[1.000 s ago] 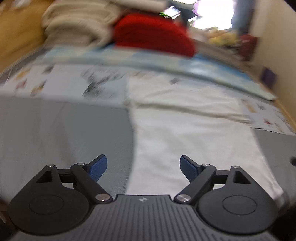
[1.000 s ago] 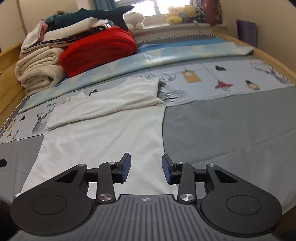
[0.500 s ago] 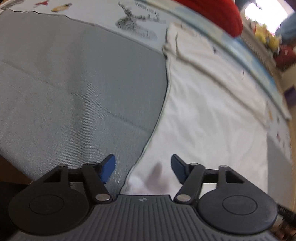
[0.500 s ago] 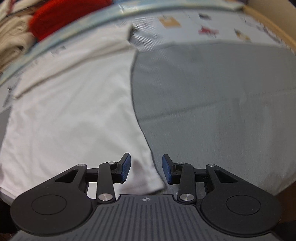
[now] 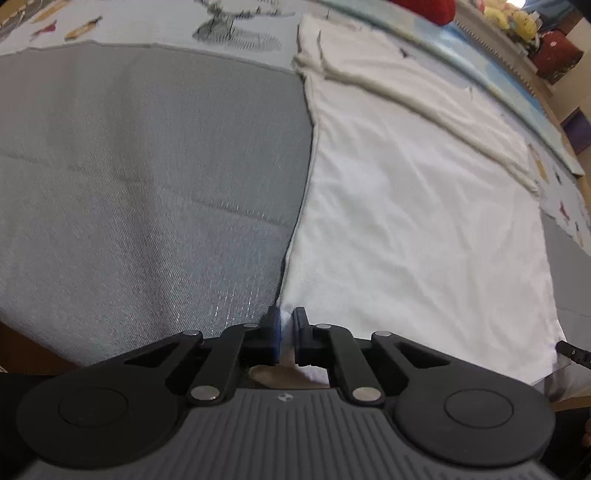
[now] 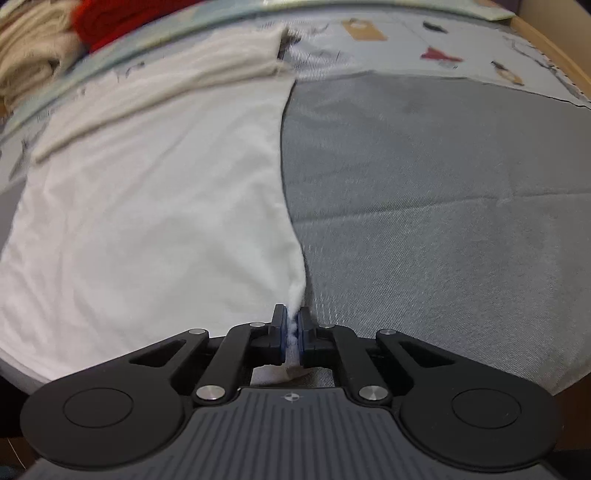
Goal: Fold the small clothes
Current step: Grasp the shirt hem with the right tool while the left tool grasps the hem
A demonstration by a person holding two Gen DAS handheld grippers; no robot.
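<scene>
left wrist view: the left gripper [image 5: 287,334] sits at 6 o'clock, its blue-padded fingers [image 5: 273,332] drawn close and pinching the near left corner of the white shirt [image 5: 417,221]. the shirt lies flat on the grey bedspread [image 5: 147,177], running from the fingers up toward 1 o'clock, with its far end folded over at 12 to 2 o'clock. a red blanket [image 5: 424,7] shows at the top edge, 1 o'clock. yellow soft toys [image 5: 511,22] sit at 2 o'clock.

right wrist view: the right gripper [image 6: 291,332] sits at 6 o'clock, fingers [image 6: 279,330] pressed onto a bunched near right corner of the white shirt [image 6: 159,206]. the shirt spreads from 6 o'clock out to 9 and 11 o'clock. the grey bedspread [image 6: 443,192] fills the field from 1 to 5 o'clock. a red blanket [image 6: 122,18] and beige folded blankets [image 6: 29,62] lie at 10 to 11 o'clock.
</scene>
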